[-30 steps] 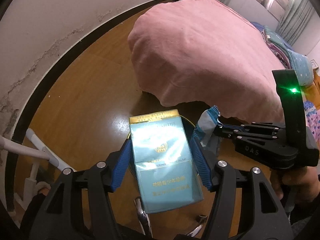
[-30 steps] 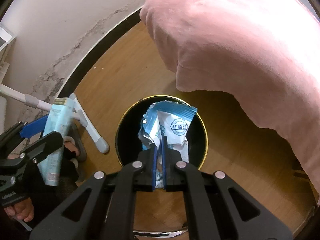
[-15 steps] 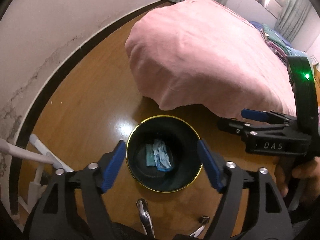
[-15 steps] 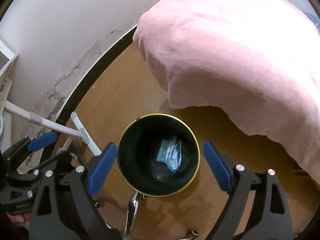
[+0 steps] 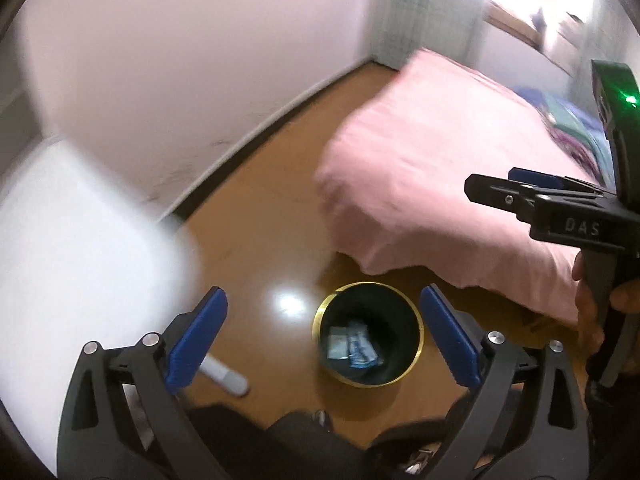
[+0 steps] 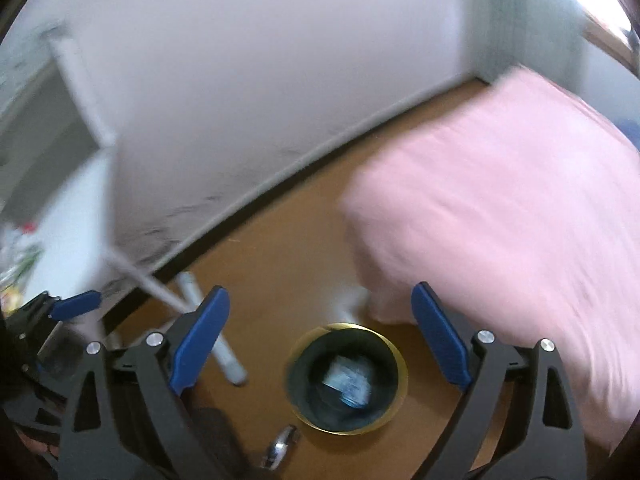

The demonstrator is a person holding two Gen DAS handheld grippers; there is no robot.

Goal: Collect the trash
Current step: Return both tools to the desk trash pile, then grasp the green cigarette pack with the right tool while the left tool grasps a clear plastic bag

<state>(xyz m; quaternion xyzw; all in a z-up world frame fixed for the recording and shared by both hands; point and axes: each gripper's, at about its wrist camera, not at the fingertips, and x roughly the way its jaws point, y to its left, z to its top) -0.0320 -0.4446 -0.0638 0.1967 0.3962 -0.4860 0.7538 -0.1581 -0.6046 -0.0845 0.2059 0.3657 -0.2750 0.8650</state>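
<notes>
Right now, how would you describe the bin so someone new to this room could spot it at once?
Find the pink bed on the wooden floor. Just off its near corner stands the bin, a small round one, dark inside, with blue and white wrappers at the bottom. Its thin gold rim sets it apart from everything around it.

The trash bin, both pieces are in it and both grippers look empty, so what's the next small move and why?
Probably swing both grippers away to look for more trash: the left gripper and right gripper are open and empty, and the box and wrapper lie inside the bin.
</notes>
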